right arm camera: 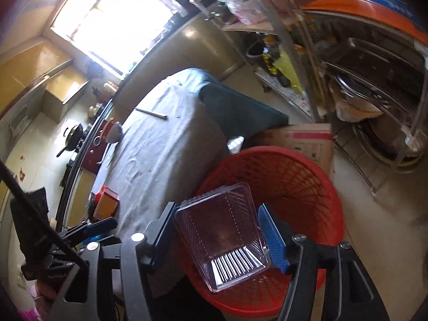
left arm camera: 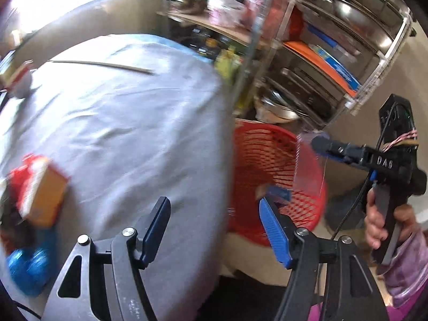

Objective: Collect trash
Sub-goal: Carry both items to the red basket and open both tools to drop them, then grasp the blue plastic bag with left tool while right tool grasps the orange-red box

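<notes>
**Clear tray over the red basket**

We are in a cramped kitchen: a window at the far left, a table (right arm camera: 165, 149) under a grey cloth in the middle, steel shelves (right arm camera: 374, 80) of pans on the right. The red basket (right arm camera: 307, 176) stands on the floor just beside the table's right edge, presumably so trash can go straight off the cloth into it.

Going left to right on the table, we see an orange box (left arm camera: 42, 195) with a blue object (left arm camera: 26, 270) near it at the near left corner, and a thin stick (left arm camera: 104, 64) at the far end; these look like what is left to collect.

Our left gripper (left arm camera: 214, 230) hangs spread and empty over the table edge.

Our right gripper (right arm camera: 216, 232) has the clear tray (right arm camera: 224, 238) between its fingers, tilted mouth-up over the basket's opening. The left finger touches the tray's rim; the blue right pad (right arm camera: 272, 240) sits beside its wall. We cannot tell whether the jaws pinch it or have let go. We judge the tray is placed to drop into the basket.
</notes>
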### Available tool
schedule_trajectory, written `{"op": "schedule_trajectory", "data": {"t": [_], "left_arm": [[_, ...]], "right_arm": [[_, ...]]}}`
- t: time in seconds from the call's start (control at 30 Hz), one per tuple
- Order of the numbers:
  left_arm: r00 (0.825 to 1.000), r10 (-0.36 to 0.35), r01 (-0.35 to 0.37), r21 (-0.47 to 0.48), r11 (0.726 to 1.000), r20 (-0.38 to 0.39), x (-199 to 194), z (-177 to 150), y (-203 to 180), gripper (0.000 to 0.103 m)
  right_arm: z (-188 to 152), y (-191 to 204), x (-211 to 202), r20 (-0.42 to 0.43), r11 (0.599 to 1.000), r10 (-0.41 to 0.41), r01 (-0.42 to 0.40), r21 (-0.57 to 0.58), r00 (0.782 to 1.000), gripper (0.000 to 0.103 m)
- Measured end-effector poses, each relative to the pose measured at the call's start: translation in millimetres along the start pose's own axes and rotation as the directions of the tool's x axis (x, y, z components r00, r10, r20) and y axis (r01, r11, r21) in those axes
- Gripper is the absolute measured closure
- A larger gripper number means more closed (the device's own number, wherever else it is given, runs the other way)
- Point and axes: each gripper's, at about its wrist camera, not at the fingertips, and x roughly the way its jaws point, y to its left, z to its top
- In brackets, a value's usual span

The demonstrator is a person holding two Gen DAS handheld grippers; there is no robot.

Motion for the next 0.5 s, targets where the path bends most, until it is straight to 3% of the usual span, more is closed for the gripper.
{"op": "schedule_trajectory", "data": {"t": [0.2, 0.5], "left_arm": [[0.990, 0.134, -0.125, -0.162, 0.979, 0.046, -45.5, -44.0, 66.8, 0.031], [0.941, 0.330, -0.267, -0.439, 0.858, 0.074, -101.8, -107.1, 171.4, 0.029]], "right_arm": [[7.7, 34.1, 17.5, -0.006, 0.992, -0.069, 0.068, -0.102, 0.998, 0.037], [6.3, 47.5, 24.6, -0.016, 0.975, -0.161, 0.156, -0.160, 0.987, 0.035]]}}
